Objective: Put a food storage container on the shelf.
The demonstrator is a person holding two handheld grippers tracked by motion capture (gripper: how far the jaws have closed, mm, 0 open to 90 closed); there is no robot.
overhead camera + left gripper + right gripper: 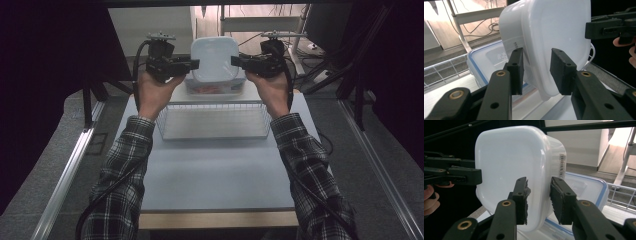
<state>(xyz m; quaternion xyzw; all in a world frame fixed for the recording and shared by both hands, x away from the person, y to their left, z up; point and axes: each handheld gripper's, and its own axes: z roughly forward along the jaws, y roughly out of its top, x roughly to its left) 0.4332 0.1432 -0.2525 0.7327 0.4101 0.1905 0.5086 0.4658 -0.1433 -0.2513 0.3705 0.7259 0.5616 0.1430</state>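
At the far edge of the pale grey tabletop (215, 170), a white square plastic container (215, 59) is stood tilted on a clear blue-rimmed lidded box (215, 89). Its left edge is straddled by the left claw (192, 63), whose pads stand slightly off it. Its right edge sits between the parted pads of the right claw (237, 61). A white wire basket (214, 120) is seen just nearer.

Red contents of lidded box (215, 89) blurred through its clear wall, mostly screened by white tub (215, 59). Label print on tub's side too small to read. Far counter (220, 170) edge hidden behind both. Elbows cut off at bottom edge.
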